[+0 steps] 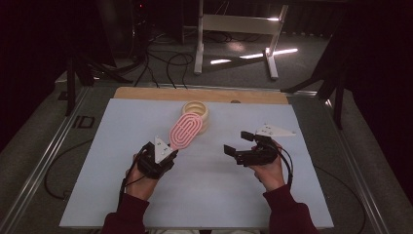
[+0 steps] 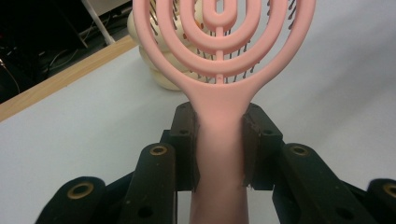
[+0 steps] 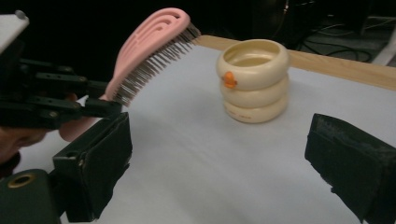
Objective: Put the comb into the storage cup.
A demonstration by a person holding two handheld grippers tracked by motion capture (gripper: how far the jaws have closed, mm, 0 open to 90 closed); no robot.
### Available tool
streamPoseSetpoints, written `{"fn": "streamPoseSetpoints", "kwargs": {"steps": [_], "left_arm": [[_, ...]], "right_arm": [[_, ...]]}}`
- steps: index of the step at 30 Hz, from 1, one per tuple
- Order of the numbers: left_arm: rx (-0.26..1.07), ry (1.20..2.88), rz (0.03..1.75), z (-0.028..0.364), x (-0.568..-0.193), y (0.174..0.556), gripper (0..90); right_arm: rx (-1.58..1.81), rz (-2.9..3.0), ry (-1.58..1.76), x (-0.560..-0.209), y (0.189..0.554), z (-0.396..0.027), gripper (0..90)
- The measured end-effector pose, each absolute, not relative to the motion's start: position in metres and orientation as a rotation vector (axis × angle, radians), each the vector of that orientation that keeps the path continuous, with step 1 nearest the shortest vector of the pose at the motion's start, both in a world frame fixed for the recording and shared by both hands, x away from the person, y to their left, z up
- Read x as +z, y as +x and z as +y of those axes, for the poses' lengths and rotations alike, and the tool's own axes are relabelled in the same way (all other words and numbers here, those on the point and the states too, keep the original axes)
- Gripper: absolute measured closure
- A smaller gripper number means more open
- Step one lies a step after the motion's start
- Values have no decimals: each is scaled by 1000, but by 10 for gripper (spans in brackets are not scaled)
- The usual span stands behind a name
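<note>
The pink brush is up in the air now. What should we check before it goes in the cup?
1. Grip: the left gripper is shut on the brush handle, both pads pressing it. Ok.
2. Brush off the table: it is lifted, head tilted up, bristles facing down. Ok.
3. Cup upright: it stands on the table with its mouth open. Ok.
4. Cup empty: the inside looks clear from the right gripper view, but the bottom is not visible. Cannot tell.
5. Brush lined up: the head hangs next to the cup, and the handle end sits in the jaws pointing away from it. Not ok.
6. Right gripper out of the way: open, empty, off to the side. Ok.
</note>
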State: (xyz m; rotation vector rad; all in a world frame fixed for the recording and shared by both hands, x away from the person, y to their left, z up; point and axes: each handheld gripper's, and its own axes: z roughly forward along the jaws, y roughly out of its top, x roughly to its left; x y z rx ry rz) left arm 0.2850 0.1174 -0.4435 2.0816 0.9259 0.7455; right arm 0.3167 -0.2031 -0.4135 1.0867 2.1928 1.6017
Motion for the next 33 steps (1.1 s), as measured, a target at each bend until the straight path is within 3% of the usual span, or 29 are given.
{"fn": "streamPoseSetpoints", "kwargs": {"steps": [33], "left_arm": [[753,2096,868,97,-450,281,699]], "right_arm": [[1672,2264,1067,-409,324,-165,73]]}}
